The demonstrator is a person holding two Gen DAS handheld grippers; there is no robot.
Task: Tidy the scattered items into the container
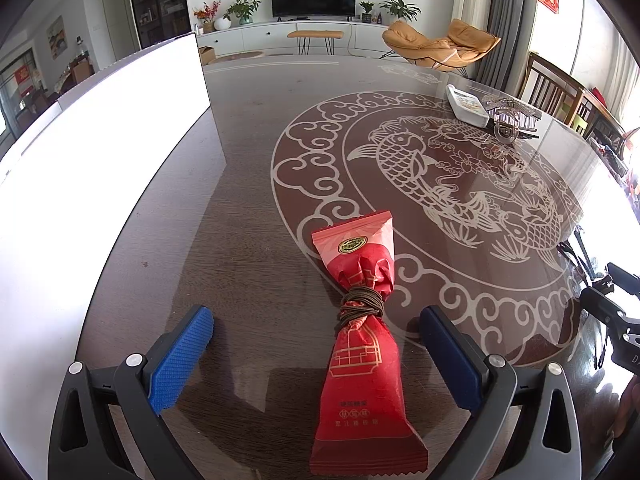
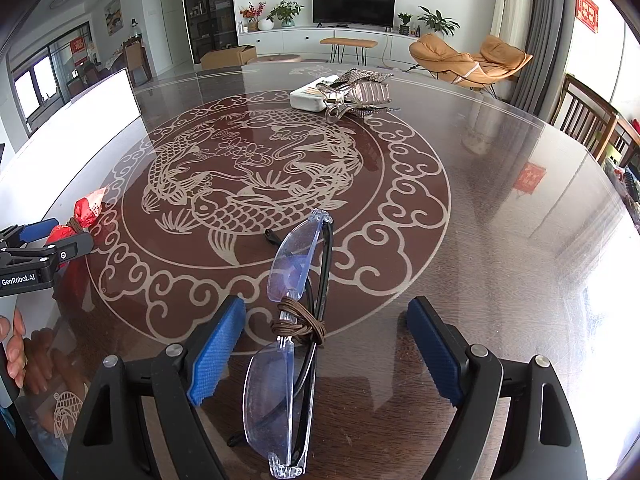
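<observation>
The red sweet packet [image 1: 360, 344] lay on the table [image 1: 248, 208] between the wide-open, empty left gripper [image 1: 316, 354]. The folded glasses [image 2: 292, 340] lay between the equally wide, empty right gripper [image 2: 326, 350]. Both looked light; the glasses seemed fragile and slippery, best gripped at the cord-wrapped middle [image 2: 298, 322].

From my remote station I am looking across a home's living-dining room: a round dark wooden table under glass [image 2: 500, 200], inlaid with a pale fish motif, faces a black flat-screen television [image 2: 354, 4] on a long white cabinet [image 2: 304, 38], green potted plants [image 2: 286, 12], a tan leather lounge chair [image 2: 472, 58], and grey curtains [image 2: 548, 32].
</observation>
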